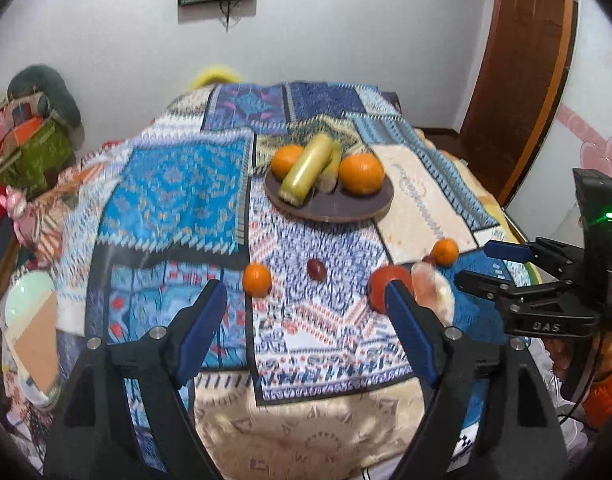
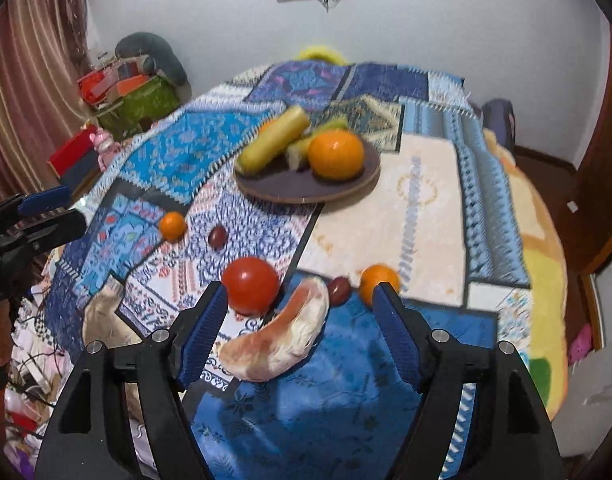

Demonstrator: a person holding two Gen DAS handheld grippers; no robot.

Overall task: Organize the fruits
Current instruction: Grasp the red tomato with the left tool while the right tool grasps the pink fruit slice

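Fruits (image 2: 251,285) loose on cloth | plate (image 2: 358,190) loaded | both grippers open

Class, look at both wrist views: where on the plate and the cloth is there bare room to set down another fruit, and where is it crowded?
The plate has bare room along its near rim, before the large orange. The cream panel right of the plate is free. It is crowded near the tomato, pale wedge and dark fruit.

A dark round plate (image 2: 265,190) is being occupied by two large oranges (image 2: 336,154), a yellow-green cylinder (image 2: 274,143) lying tilted and a smaller yellowish piece. On the patchwork cloth nearer the camera, a red tomato (image 2: 250,285), a pale pink curved wedge (image 2: 279,342), two small oranges (image 2: 172,225) and two dark red fruits (image 2: 217,237) are being left loose.
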